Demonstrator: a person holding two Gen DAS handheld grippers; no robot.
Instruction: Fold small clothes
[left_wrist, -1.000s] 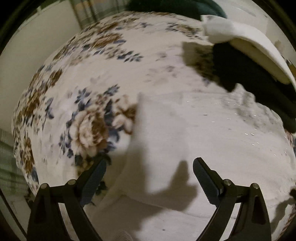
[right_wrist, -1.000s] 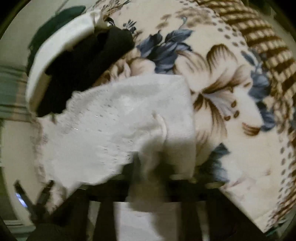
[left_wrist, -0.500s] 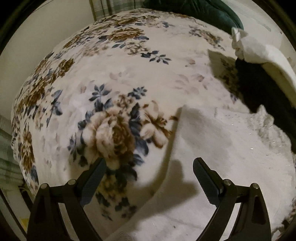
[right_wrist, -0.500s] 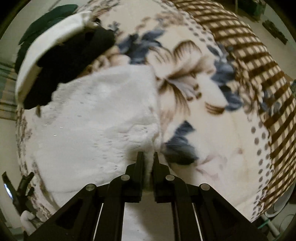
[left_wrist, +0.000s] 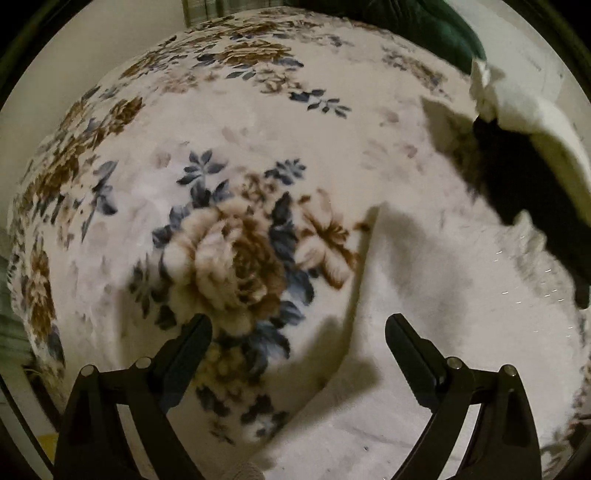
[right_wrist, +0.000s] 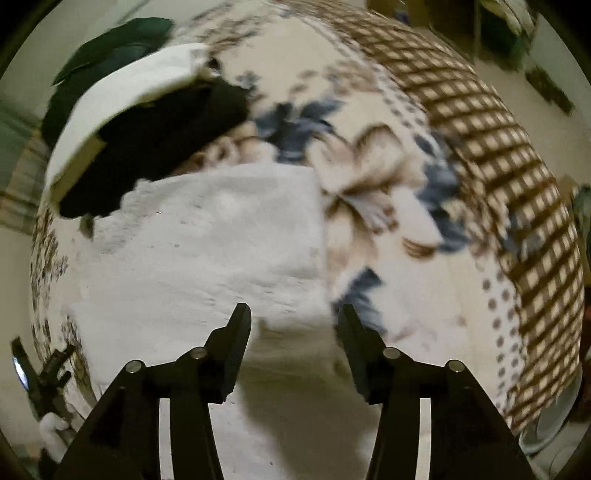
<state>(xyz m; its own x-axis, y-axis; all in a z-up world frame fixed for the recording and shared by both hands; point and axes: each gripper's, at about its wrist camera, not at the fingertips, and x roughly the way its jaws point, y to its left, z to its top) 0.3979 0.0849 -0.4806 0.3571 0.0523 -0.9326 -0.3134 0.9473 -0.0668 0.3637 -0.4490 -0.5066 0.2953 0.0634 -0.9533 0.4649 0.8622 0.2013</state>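
Floral blanket (left_wrist: 258, 155) covering the bed, white garment (right_wrist: 207, 243) lying flat, right gripper (right_wrist: 291, 325) jaws just opened, holding nothing, left gripper (left_wrist: 299, 338) wide open, empty.

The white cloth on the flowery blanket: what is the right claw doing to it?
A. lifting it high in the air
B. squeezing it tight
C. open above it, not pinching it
C: the right claw has just been opening, and the white cloth lies flat on the blanket, unpinched.
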